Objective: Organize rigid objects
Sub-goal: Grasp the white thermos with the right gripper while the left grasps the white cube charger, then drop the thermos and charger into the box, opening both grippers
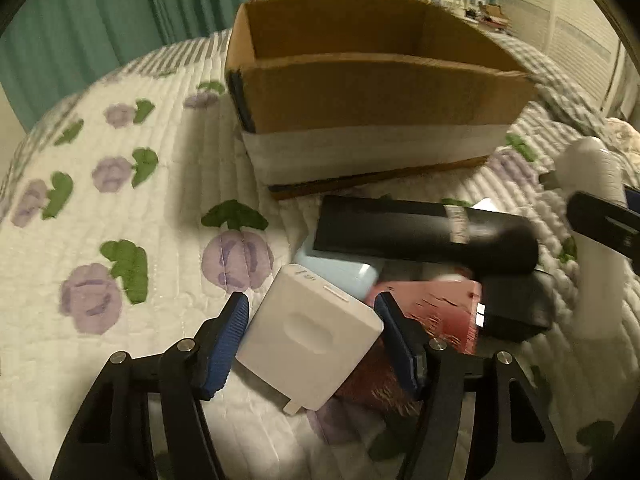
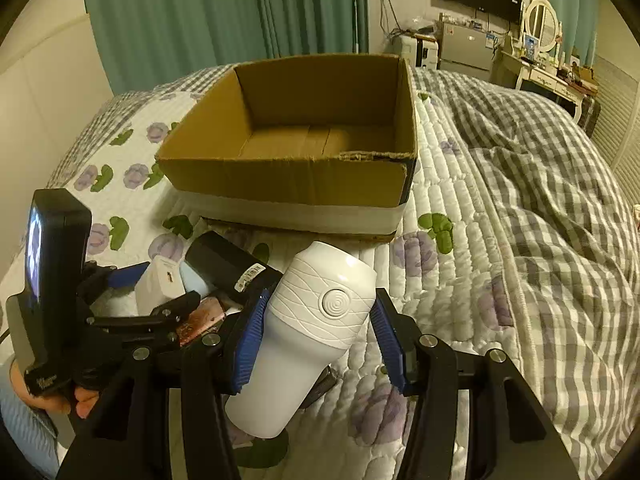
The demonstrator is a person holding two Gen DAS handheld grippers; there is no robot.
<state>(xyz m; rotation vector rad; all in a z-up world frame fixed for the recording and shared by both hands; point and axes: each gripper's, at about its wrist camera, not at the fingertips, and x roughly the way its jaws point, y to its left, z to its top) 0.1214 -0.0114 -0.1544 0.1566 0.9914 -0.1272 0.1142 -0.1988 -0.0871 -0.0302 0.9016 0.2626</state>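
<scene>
The left gripper (image 1: 312, 336) was wide around a white square plastic charger (image 1: 310, 338). The right gripper (image 2: 316, 336) was wide around a white ribbed cup (image 2: 308, 332). A long black box (image 1: 420, 232) and a red flat packet (image 1: 436, 312) crowded beside an open brown cardboard box (image 2: 280, 176).

Open cardboard box (image 2: 304, 184) ahead of right gripper (image 2: 316, 344), bare inside; black cylinder (image 2: 232, 264) and left gripper (image 2: 160, 292) crowd its left.

Left black plastic two-finger gripper (image 1: 312, 332): ribbed blue rubber finger pads (image 1: 230, 340), angular black linkage arms with triangular cut-outs, round silver pivot screws (image 1: 187, 345).

Right black plastic two-finger gripper (image 2: 316, 340): same blue ribbed pads (image 2: 250, 344), silver screws (image 2: 427, 340).

Bare-skinned hand (image 2: 52, 398) beside a pale blue striped sleeve (image 2: 28, 436).
</scene>
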